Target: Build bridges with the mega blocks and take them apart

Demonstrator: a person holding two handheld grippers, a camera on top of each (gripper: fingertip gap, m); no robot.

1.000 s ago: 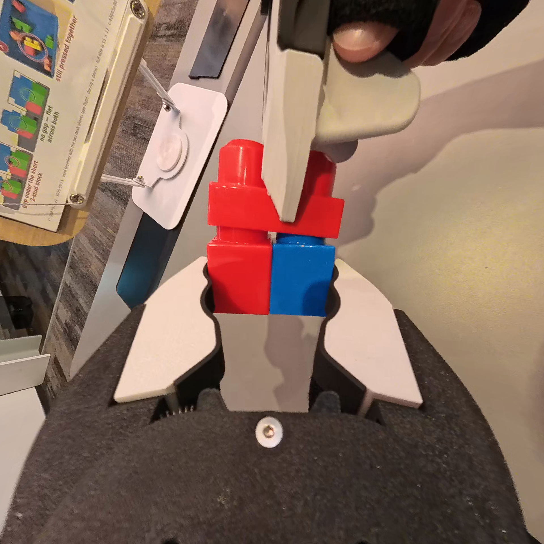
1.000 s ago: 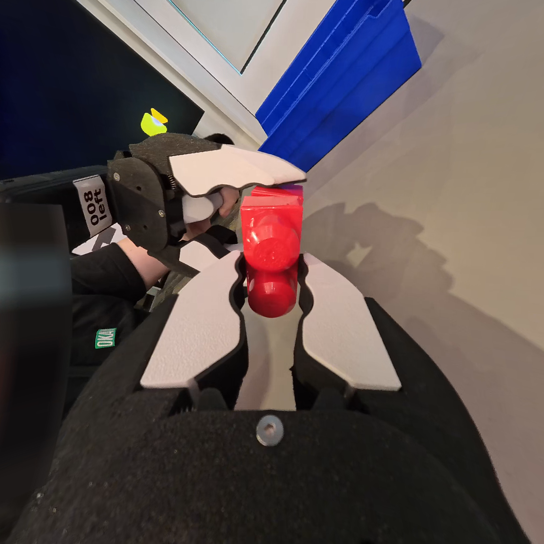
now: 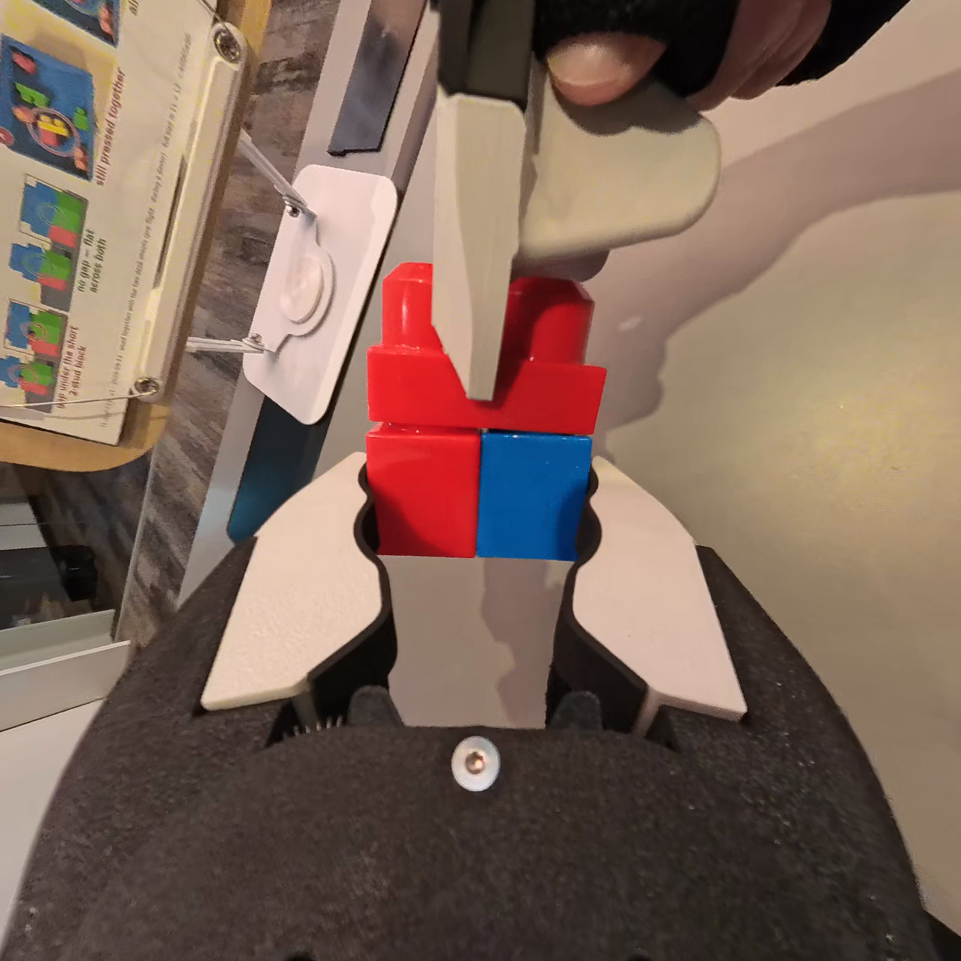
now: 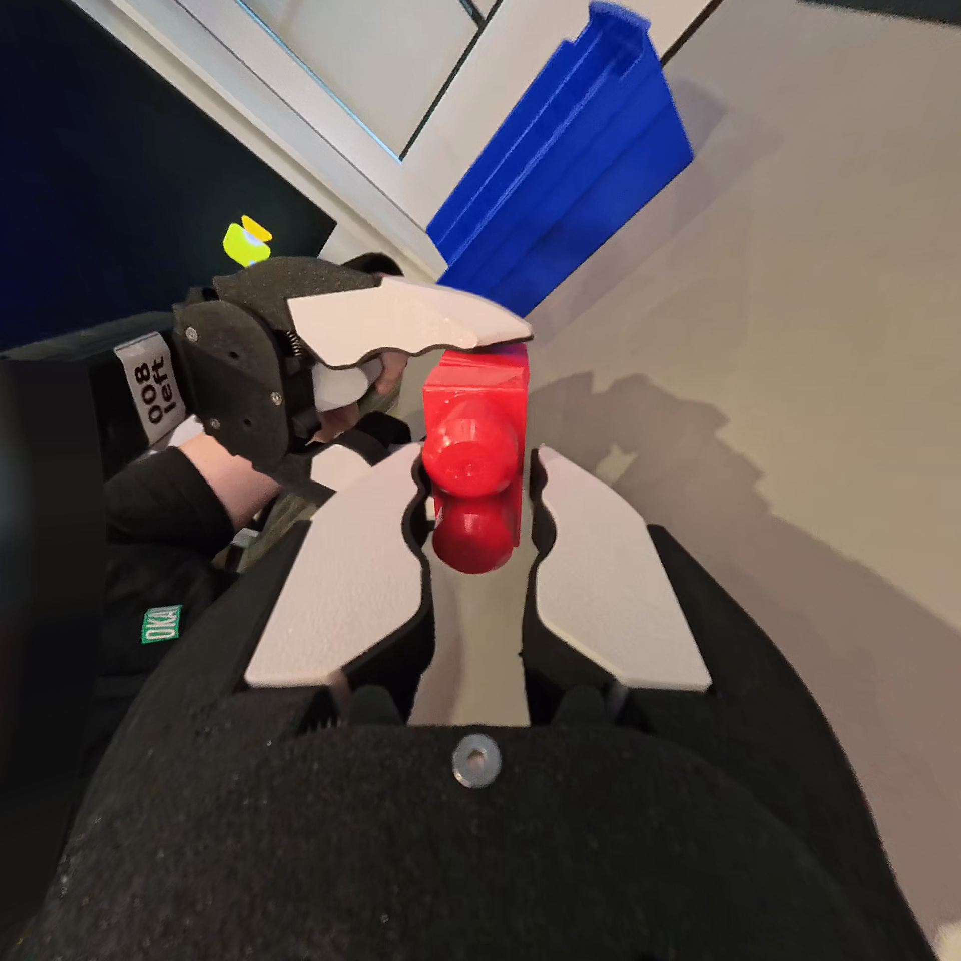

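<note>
The red two-stud block (image 3: pixel 486 400) sits across a small red block (image 3: pixel 422 489) and a small blue block (image 3: pixel 530 491), the two side by side and touching, on the pale tabletop (image 3: pixel 780 468). My left hand-held gripper (image 3: pixel 476 499) is clamped on that lower pair, one finger on each outer face. My right hand-held gripper (image 4: pixel 476 489) is clamped on the two-stud block from above, flanking its studs. The blue bin (image 4: pixel 567 166) stands at the tabletop's far edge; its inside is hidden. Only the right wrist view shows the bin; there the blue block is nearly hidden. Only the left wrist view shows the picture card (image 3: pixel 57 208) on a wooden board, cut off at the frame.
</note>
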